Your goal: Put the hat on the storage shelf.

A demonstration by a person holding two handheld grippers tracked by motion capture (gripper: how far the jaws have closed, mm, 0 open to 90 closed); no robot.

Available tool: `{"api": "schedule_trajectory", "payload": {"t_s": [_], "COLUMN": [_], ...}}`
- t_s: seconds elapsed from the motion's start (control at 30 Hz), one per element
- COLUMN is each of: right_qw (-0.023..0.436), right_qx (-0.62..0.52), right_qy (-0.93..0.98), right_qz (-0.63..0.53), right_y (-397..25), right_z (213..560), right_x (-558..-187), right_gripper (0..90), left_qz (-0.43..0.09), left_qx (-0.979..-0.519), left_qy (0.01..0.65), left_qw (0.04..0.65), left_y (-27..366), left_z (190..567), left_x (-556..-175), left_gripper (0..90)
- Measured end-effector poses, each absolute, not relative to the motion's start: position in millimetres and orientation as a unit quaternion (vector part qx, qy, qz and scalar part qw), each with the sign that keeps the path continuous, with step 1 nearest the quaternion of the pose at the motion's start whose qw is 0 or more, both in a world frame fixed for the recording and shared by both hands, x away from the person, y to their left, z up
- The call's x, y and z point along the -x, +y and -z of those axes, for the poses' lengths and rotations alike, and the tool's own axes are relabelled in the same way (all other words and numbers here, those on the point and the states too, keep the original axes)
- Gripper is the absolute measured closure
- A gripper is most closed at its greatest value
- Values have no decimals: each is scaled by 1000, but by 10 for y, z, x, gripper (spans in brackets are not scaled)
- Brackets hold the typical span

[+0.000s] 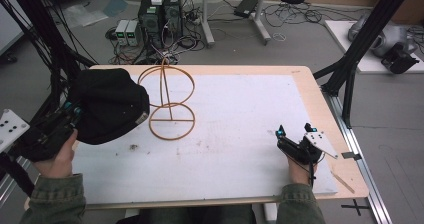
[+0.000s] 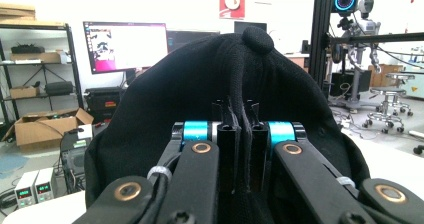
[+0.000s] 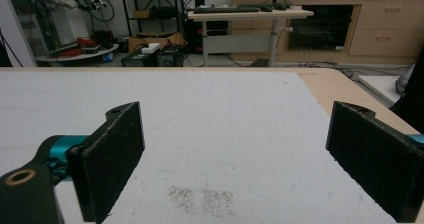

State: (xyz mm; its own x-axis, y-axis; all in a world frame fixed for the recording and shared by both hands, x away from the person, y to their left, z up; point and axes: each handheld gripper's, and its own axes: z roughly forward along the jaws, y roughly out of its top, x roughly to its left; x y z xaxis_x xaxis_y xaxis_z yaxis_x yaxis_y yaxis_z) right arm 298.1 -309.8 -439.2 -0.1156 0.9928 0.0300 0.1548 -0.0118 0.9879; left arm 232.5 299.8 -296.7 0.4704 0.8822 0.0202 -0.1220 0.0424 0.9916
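A black cap (image 1: 109, 104) hangs above the table's left side, and my left gripper (image 1: 75, 113) is shut on its edge. In the left gripper view the cap (image 2: 200, 89) bulges up in front of the jaws, with a fold of fabric pinched between them at my left gripper (image 2: 240, 119). Just right of the cap stands a tan wire stand (image 1: 168, 99) with two rings on a post. My right gripper (image 1: 295, 130) rests low near the table's right side, open, with nothing between its fingers (image 3: 115, 154); my right gripper (image 3: 235, 159) faces bare white board.
A white board (image 1: 235, 129) covers the wooden table (image 1: 320, 109). Black frame posts (image 1: 360, 39) stand at the right, cables hang at the left. Power supplies and computers (image 1: 160, 16) sit on the floor beyond the far edge.
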Motion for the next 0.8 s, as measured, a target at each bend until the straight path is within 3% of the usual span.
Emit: {"api": "schedule_trajectory", "payload": {"t_s": [0.8], "right_qw": [429], "right_qx": [-508], "right_qy": [560], "right_qz": [-495], "right_y": [-3090], "right_z": [4374], "right_x": [-2972], "right_gripper": [76], "left_qz": [-400], "left_qx": [-509], "left_qy": [295], "left_qw": [702], "left_y": [2625], "left_z": [2679], "left_x": [-2754], "left_gripper": [875]}}
